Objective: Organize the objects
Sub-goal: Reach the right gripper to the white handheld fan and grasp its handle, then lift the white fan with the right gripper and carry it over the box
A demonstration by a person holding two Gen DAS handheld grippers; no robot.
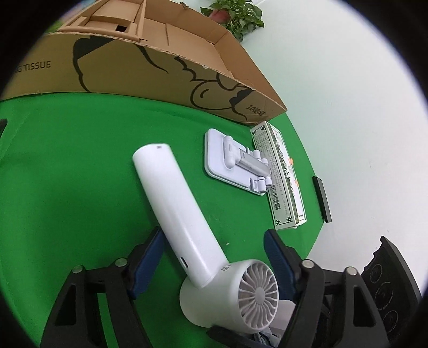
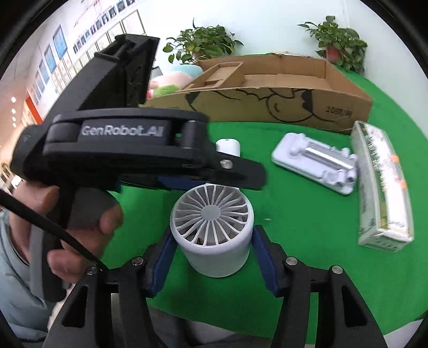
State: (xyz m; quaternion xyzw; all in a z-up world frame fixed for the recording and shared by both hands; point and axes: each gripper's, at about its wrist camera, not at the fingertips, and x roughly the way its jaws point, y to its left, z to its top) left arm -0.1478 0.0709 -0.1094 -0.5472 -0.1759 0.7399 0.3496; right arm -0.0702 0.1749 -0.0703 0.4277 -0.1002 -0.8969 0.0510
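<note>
Straddling the white handheld fan (image 1: 187, 214) with the left gripper (image 1: 214, 233), jaws spread wide around the handle. Touches, or nearly touches, the handle with the left blue pad (image 1: 149, 254); leaves clear green between the handle and the right pad (image 1: 278, 257), so released, not clamped.

Flanking the round fan head with the right gripper (image 2: 214, 230), one blue pad (image 2: 163, 257) tight against each side of the housing. Cannot tell from the right wrist view whether pressing or merely brushing the plastic.

Lies flat on the green table cover (image 1: 67, 174), this fan, near the front edge, with the grille facing the right wrist camera and the handle pointing away toward the cardboard box (image 1: 128, 67). Stands open-topped at the far side of the cover, with brown dividers inside and a black line drawing on its front wall.

Rests just right of the fan handle, folded down, a white phone stand (image 1: 230, 160) with a silver arm. Sits right beside the stand, touching or almost touching, a long green-and-white carton (image 1: 281, 176) with a barcode, one end near the corner of the cardboard box.

Shows, left in the right wrist view, a hand (image 2: 80, 230) wrapped around the left gripper's black grip, a pale blue sleeve below. Shows a potted plant (image 1: 238, 16) behind the box.
</note>
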